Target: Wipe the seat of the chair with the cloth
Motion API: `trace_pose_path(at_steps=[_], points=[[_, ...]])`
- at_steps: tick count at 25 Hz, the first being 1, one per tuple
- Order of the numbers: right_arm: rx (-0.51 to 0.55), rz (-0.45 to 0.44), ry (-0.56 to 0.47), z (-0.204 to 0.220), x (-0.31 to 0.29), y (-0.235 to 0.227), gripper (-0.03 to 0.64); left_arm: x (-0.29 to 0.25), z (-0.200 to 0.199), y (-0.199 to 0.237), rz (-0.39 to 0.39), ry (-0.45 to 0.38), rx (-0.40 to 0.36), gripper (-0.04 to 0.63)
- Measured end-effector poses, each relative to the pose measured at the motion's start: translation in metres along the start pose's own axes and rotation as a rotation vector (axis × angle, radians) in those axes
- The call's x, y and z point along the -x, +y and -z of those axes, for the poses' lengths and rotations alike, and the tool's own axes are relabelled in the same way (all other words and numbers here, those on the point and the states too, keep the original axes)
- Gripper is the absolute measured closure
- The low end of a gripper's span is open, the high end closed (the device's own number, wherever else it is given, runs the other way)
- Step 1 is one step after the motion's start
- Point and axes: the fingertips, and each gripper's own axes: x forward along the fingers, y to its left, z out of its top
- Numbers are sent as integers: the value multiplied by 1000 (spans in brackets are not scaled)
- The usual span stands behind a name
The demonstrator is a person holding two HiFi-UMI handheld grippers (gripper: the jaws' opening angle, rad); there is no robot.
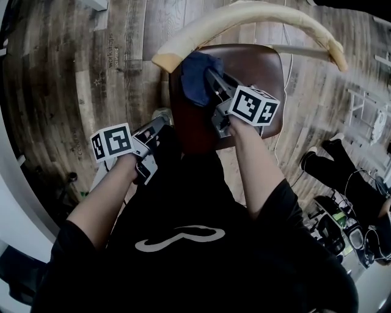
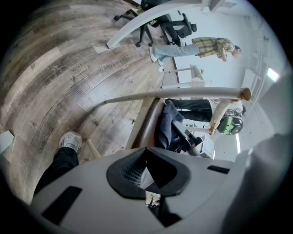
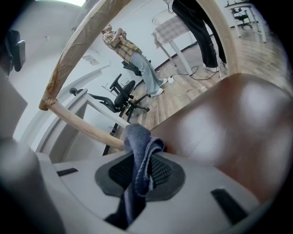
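The cloth [image 1: 195, 76], dark blue and bunched, sat at the far left part of the chair seat [image 1: 259, 64] in the head view, just under the near end of the pale curved back rail [image 1: 244, 15]. The right tongs [image 3: 139, 170] were clenched on it. In the right gripper view a fold of the fabric stood up between the two dark pads and the rest trailed down between them. The glossy brown seat spread away to the right of the tongs in that view, with the wooden rail arching above.

The left tongs [image 2: 147, 160] were off the seat, near its left edge and over the plank floor [image 1: 85, 61]. Their pads were drawn together with nothing between them. The left gripper view looked along them towards the chair, with the cloth and the other tongs beyond.

Further out in that view, the wearer's pale shoe [image 2: 70, 140] rested on the floor beside a chair leg. A person in a checked shirt [image 2: 213, 45] stood by a wall in the background, near a black office chair [image 3: 121, 98].
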Motion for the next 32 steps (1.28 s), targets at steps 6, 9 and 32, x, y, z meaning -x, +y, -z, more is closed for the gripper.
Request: trace_pose_path(at_steps=[6,9,32], points=[[6,46,-29,-13,12,-21,563,-1,1,0,2,3,4,583],[15,72,-38,-21,16,-34,563,-4,0,-1,-1,6,4,583],[-92,395,-230,-77,117,-165,563,-11,5,0,-17,7,16,583]])
